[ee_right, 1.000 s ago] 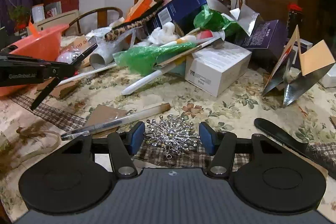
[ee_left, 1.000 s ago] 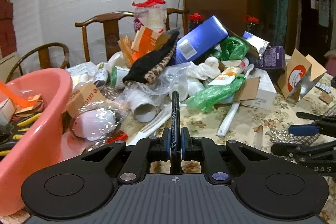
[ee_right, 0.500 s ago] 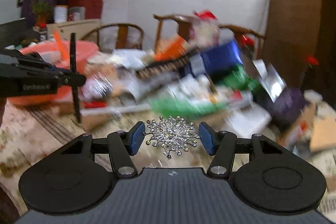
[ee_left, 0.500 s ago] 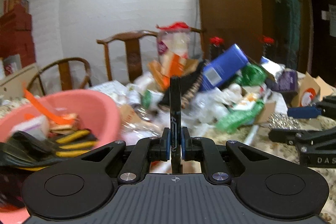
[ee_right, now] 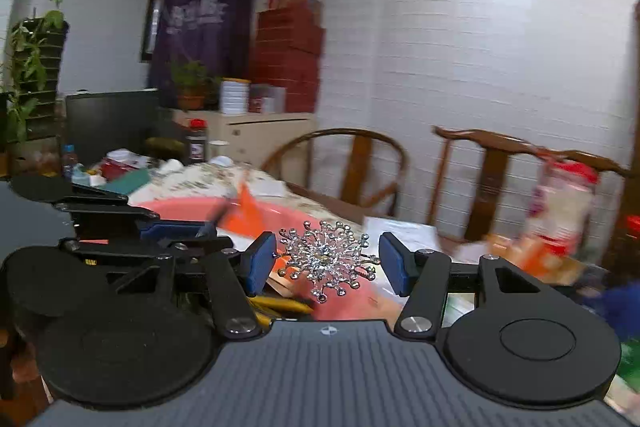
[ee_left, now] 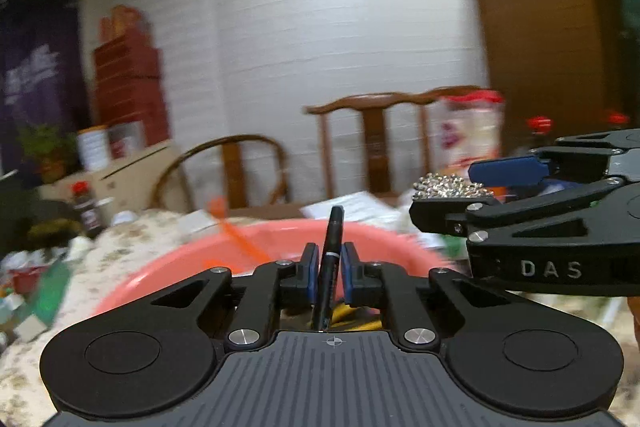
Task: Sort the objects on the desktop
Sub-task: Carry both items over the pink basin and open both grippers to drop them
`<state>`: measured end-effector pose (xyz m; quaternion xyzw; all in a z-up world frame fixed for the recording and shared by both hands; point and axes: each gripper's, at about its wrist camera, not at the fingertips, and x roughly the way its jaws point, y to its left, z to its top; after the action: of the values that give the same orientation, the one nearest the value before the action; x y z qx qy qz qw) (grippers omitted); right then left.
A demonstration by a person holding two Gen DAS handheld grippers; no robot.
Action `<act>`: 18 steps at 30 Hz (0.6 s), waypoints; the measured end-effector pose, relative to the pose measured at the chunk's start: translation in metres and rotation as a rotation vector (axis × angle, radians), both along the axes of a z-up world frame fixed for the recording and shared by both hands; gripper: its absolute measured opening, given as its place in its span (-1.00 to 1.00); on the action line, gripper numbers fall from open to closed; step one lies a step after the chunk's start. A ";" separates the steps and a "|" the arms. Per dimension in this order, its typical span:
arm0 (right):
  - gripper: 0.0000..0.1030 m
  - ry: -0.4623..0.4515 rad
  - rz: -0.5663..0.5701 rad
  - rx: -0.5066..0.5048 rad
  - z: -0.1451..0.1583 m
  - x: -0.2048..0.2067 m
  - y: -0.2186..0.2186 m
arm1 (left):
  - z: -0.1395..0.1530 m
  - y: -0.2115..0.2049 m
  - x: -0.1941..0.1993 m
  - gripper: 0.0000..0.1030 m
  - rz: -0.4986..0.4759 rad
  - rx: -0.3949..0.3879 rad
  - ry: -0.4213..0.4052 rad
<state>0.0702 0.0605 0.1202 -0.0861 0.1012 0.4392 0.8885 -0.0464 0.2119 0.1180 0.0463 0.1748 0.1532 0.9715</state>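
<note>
Both claws now over the basin (ee_left: 168, 259); pen (ee_left: 330, 259) upright.

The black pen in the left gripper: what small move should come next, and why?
Probably lower the left gripper a little toward the pink basin and then open it. The black pen stands clamped between the blue pads, directly above the basin's rim and interior. The right gripper, holding the silver brooch, hovers close beside, so a short, straight drop seems safest.
</note>
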 end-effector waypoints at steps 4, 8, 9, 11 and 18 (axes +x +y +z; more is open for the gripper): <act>0.20 0.088 0.055 -0.006 -0.008 0.027 0.052 | -0.015 0.038 0.010 -0.48 0.048 -0.066 0.049; 0.22 0.163 0.047 -0.045 -0.030 0.046 0.084 | -0.027 0.058 0.010 -0.46 0.043 -0.134 0.082; 0.22 0.174 0.043 -0.056 -0.034 0.047 0.089 | -0.024 0.058 0.004 -0.38 0.033 -0.131 0.062; 0.43 0.211 0.028 -0.052 -0.040 0.046 0.087 | -0.021 0.054 0.002 -0.16 0.060 -0.066 0.061; 0.67 0.228 -0.064 -0.044 -0.044 0.048 0.067 | -0.019 0.038 -0.008 0.51 0.077 -0.021 0.023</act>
<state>0.1183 0.1272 0.0764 -0.0519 0.2137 0.4150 0.8828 -0.0541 0.2497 0.0985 0.0308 0.1890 0.1882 0.9633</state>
